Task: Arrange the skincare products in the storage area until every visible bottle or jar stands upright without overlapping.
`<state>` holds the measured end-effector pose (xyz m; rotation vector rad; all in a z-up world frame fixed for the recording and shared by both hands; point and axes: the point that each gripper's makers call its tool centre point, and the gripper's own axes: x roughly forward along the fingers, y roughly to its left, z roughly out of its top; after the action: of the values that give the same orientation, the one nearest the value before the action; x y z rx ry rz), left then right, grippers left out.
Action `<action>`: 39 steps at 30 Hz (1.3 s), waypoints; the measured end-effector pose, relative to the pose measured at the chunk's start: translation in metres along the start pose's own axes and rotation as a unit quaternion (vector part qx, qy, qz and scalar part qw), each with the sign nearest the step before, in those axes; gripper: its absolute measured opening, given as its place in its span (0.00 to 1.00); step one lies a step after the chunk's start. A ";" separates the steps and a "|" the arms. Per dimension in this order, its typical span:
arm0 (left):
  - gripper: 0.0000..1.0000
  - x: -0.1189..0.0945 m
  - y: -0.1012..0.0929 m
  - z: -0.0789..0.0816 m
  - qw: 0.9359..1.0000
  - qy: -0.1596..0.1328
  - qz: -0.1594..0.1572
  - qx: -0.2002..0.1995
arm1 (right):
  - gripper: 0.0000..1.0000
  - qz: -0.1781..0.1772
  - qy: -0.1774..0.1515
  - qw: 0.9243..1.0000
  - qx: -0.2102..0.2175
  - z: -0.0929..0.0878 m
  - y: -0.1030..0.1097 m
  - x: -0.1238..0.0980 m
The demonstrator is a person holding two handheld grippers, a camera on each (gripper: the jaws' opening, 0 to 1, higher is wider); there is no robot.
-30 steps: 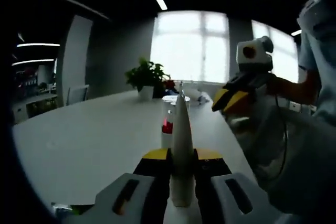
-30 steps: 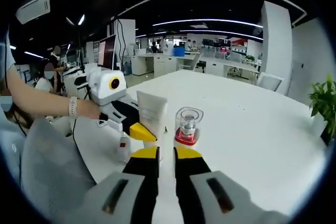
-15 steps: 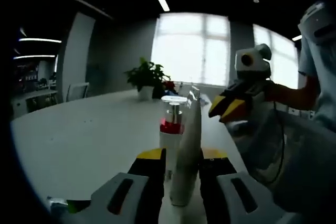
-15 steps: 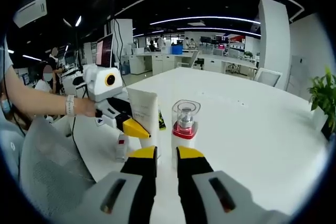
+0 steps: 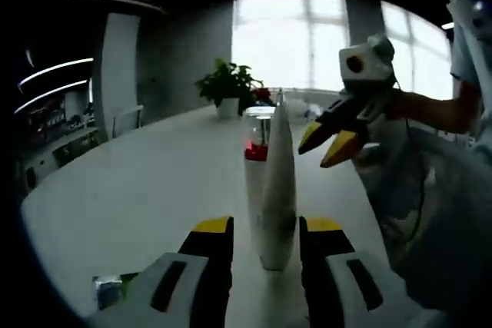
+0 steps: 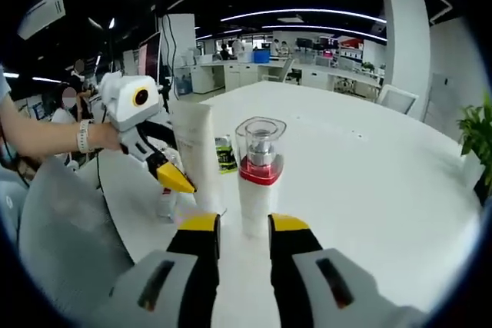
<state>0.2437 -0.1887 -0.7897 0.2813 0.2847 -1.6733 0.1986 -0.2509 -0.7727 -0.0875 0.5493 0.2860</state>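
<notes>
A white tube (image 5: 278,167) stands on its cap on the white table (image 5: 138,197), between the jaws of my left gripper (image 5: 267,228). The jaws are open, with a gap on each side of the tube. Just behind the tube stands a white pump bottle (image 5: 254,182) with a red collar and a clear cap. In the right gripper view the pump bottle (image 6: 259,167) stands upright just ahead of my open right gripper (image 6: 243,224), and the tube (image 6: 194,151) is to its left. The left gripper (image 6: 175,178) reaches in there. The right gripper (image 5: 325,141) hangs open to the right of the tube.
A small bottle (image 6: 167,203) stands low by the left gripper, and a green and black packet (image 6: 224,153) lies behind the tube. A potted plant (image 5: 231,86) sits at the table's far end. A person's arm (image 6: 46,140) holds the left gripper. Desks stand far behind.
The left gripper's jaws have spread away from the tube, which now stands free on its cap. The right gripper's jaws have widened and come closer to the pump bottle.
</notes>
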 end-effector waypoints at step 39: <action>0.15 0.017 0.007 -0.008 0.997 0.029 -0.038 0.063 | 0.22 0.028 0.059 0.998 -0.014 -0.021 -0.008 0.039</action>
<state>0.2487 -0.2027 -0.8030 0.4183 0.2347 -1.7631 0.2227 -0.2527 -0.8113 -0.1170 0.6667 0.3444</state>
